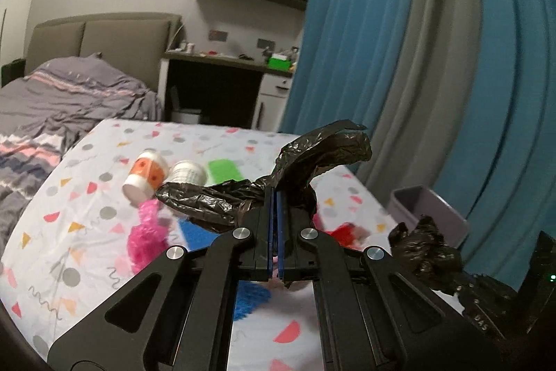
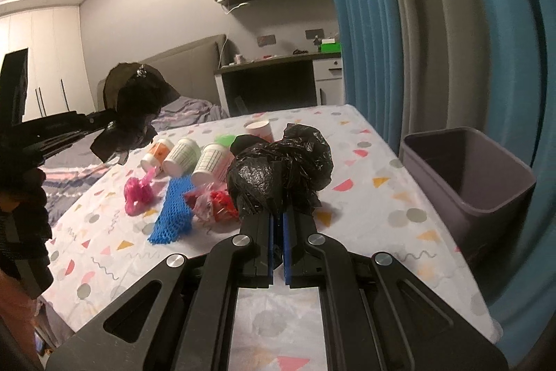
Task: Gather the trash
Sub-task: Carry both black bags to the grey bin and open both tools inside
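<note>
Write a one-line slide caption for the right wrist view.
Right gripper clamps crumpled black bag above littered table, grey bin alongside.

The tablecloth (image 2: 365,162) was white with pink, orange and grey shapes and squiggles. The bag (image 2: 278,169) was glossy black, the bin (image 2: 486,190) grey-purple, the curtain (image 2: 365,23) blue and grey. The net (image 2: 173,214) was bright blue, one cup (image 2: 158,153) white with orange.
</note>
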`<state>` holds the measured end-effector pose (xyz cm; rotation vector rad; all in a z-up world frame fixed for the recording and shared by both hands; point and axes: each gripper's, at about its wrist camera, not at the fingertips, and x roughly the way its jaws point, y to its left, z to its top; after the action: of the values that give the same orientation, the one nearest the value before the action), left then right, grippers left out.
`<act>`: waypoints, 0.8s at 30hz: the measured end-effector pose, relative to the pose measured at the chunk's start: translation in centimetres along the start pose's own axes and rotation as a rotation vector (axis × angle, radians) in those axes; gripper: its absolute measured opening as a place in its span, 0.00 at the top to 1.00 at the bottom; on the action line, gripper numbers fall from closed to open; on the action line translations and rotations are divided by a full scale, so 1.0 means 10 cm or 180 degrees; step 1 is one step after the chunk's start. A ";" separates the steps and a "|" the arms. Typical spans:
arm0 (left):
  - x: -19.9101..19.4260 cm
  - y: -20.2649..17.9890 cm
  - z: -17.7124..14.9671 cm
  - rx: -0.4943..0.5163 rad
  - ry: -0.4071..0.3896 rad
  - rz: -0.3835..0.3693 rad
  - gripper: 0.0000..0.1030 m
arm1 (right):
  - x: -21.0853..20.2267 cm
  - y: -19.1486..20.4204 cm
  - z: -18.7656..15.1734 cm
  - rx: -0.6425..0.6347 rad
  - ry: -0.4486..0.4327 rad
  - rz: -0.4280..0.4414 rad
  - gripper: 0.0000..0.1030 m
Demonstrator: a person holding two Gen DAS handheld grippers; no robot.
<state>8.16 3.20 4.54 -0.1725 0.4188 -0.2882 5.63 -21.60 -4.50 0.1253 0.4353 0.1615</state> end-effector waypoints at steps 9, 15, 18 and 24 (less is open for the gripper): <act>0.11 -0.50 0.08 0.0133 -0.0035 -0.0429 1.00 | -0.15 -0.31 0.08 0.0110 -0.0160 -0.0193 0.95; 0.44 -1.07 0.12 0.0322 0.0000 -0.0748 1.00 | -0.22 -0.68 0.18 0.0190 -0.0305 -0.0551 0.95; 0.64 -1.45 0.15 0.0419 0.0020 -0.0970 1.00 | -0.21 -0.88 0.23 0.0240 -0.0347 -0.0742 0.95; 1.17 -2.10 0.11 0.0622 0.0146 -0.1260 1.00 | -0.16 -1.34 0.35 0.0335 -0.0408 -0.1099 0.95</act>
<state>13.79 -20.14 5.83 -0.0558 0.3977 -0.7206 7.45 -35.27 -2.76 0.1608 0.3316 -0.2084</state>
